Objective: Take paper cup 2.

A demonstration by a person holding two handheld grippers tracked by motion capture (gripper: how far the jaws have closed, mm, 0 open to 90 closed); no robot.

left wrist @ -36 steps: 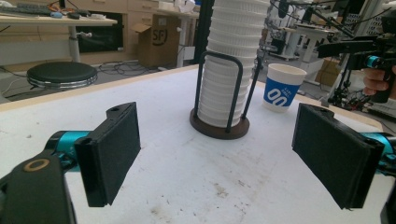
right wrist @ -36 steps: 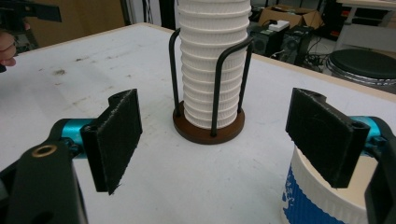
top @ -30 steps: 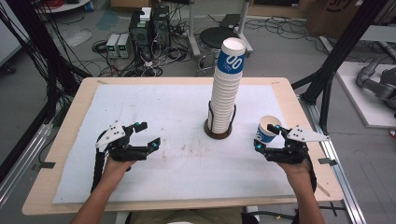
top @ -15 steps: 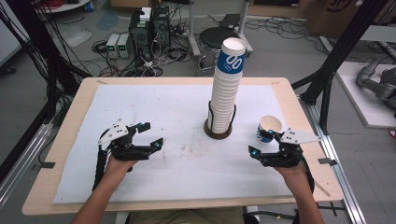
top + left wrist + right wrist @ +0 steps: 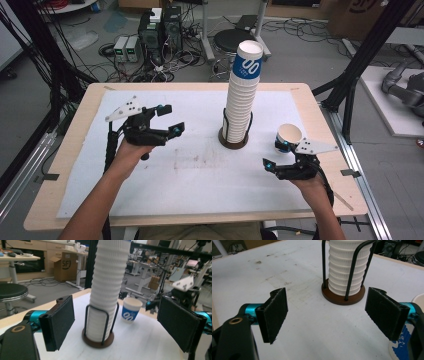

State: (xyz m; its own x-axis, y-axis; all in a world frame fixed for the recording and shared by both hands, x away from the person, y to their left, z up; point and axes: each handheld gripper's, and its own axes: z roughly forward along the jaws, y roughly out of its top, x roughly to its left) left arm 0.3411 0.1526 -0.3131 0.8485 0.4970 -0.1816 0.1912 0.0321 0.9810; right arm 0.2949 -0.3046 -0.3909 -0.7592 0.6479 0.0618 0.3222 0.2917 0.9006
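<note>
Both grippers are wide open right now, nothing between the jaws on either one. Left gripper (image 5: 169, 120) is held up off the white table cover (image 5: 150, 180), left of the middle, pointing toward the tall stack of paper cups (image 5: 242, 95). You can see that from its own camera too: the stack (image 5: 107, 287) sits right between the two black pads, farther off, standing in a dark wire holder on a round brown base (image 5: 98, 340).

Right gripper (image 5: 275, 155) is low over the table on the right side, near the front edge. A single paper cup (image 5: 288, 136) with a blue band stands upright just beside it, on the far side, right by one jaw and not gripped. In the right gripper view the jaws spread over bare cover, with the bottom of the stack (image 5: 343, 275) and its holder base (image 5: 342, 297) ahead, and a bit of the single cup (image 5: 403, 345) poking in at the right edge next to the right-hand pad.

The single cup stands apart from the stack, to its right.
</note>
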